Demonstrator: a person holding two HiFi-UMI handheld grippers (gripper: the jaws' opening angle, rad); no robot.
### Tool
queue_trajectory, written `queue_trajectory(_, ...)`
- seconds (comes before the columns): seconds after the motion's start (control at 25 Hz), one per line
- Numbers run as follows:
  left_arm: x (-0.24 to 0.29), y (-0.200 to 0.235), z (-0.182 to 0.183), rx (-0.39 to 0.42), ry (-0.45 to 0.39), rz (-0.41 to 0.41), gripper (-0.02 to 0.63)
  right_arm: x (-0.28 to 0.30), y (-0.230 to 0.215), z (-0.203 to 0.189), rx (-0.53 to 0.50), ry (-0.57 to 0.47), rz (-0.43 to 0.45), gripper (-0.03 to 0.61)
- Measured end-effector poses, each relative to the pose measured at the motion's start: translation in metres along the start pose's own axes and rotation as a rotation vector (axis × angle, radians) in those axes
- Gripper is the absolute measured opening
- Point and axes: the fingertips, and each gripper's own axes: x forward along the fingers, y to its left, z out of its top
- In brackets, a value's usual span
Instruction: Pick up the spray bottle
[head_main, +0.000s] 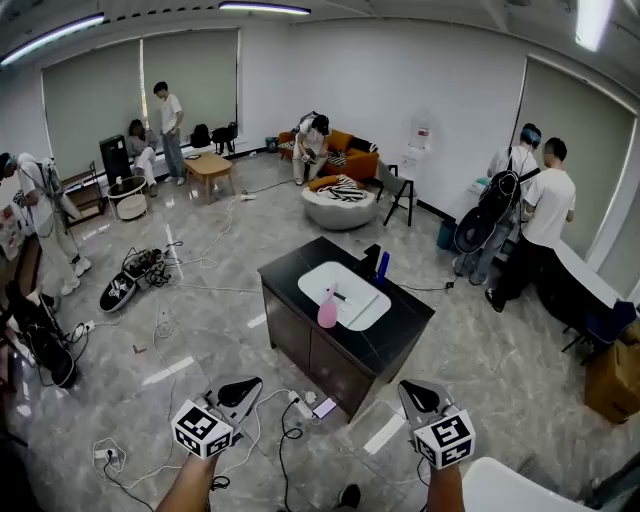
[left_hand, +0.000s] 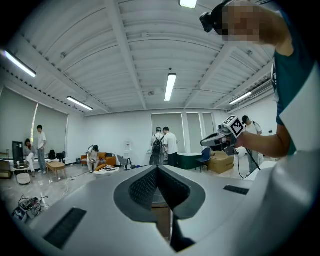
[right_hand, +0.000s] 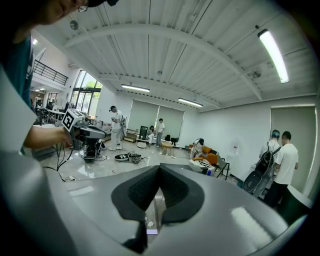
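One pink plastic spray bottle (head_main: 327, 308), upright on one dark-topped table (head_main: 287, 270).
Left tool (head_main: 238, 390), right tool (head_main: 422, 396): two, both pressed together, empty, short of the table.

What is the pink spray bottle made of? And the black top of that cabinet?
The pink spray bottle looks like plastic: smooth, even colour, pale trigger head. The black top seems polished stone or glossy laminate, as it catches light; too far off to be sure.

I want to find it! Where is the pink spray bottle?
In the head view, the pink spray bottle stands mid-room on the black counter, at the left edge of the white sink.
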Motion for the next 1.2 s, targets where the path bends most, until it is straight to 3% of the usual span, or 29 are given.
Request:
queue_trajectory(0.32,0.040,0.000,0.008,-0.006,0.016,0.115,0.005,0.045,-0.046,-0.004,-0.022,-0.019,0.147,0.011)
queue_trajectory(0.56,0.072,-0.010,0.008,-0.017,0.026,0.176,0.005,0.060,-0.083,-0.012,-0.035,-0.023,0.211,0.011)
queue_trajectory(1.2,0.131,-0.046,0.013,-0.014,0.058,0.279,0.005,0.066,-0.161,-0.038,-0.026,-0.051,0.297,0.011)
